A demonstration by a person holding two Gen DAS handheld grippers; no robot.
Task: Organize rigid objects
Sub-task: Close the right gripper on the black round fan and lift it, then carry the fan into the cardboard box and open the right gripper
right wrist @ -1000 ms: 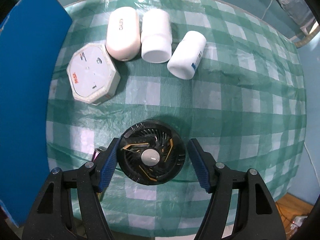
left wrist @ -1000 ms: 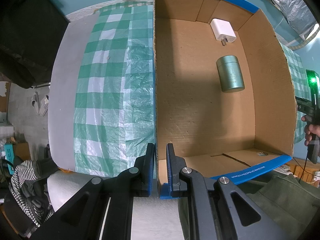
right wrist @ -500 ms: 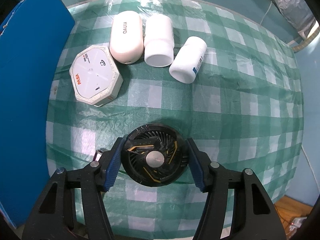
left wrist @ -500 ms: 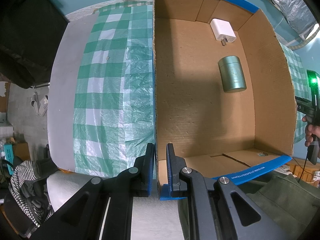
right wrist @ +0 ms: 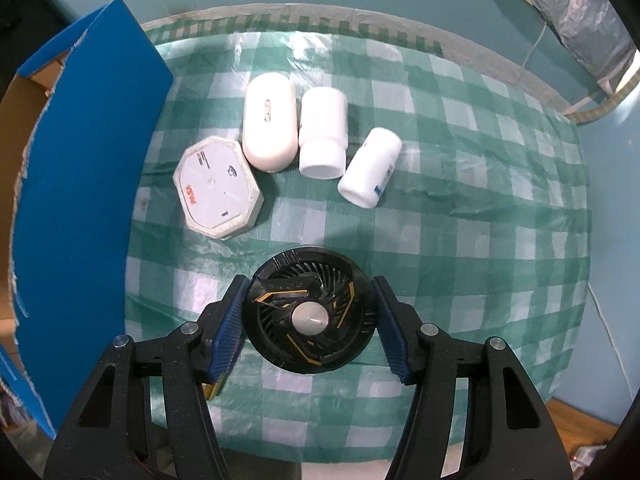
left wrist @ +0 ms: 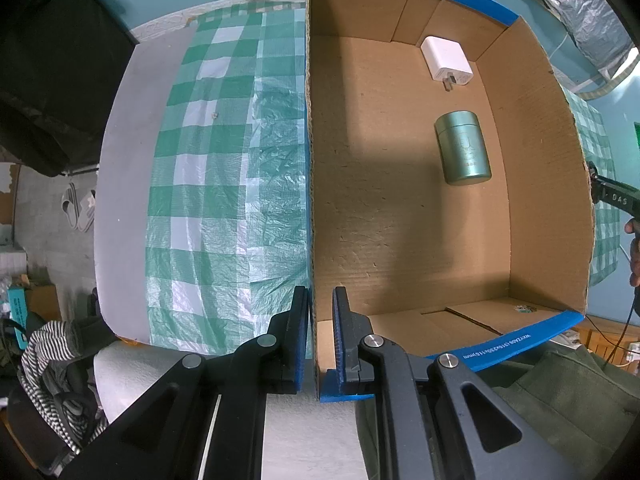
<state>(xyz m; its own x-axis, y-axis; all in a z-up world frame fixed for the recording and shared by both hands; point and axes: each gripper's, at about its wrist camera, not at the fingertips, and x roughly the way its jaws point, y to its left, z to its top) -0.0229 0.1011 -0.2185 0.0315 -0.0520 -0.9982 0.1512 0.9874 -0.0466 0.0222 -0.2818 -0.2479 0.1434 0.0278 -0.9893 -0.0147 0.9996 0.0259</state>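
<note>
My right gripper (right wrist: 308,320) is shut on a round black fan (right wrist: 310,314) with orange trim and holds it above the checked cloth. Beyond it lie a white octagonal box (right wrist: 216,188), a white oblong case (right wrist: 270,124) and two white bottles (right wrist: 324,134) (right wrist: 370,168). My left gripper (left wrist: 320,332) is shut on the near left wall of the cardboard box (left wrist: 310,200). Inside the box lie a green tin (left wrist: 462,148) and a white charger (left wrist: 446,62).
The box's blue outer wall (right wrist: 80,200) stands left of the fan in the right wrist view. The green checked cloth (left wrist: 224,184) covers the table left of the box. The table edge and a floor with clutter lie farther left.
My right gripper closed on the fan and lifted it, pulling back; the white items now look farther away. The left gripper holds still on the box wall.
</note>
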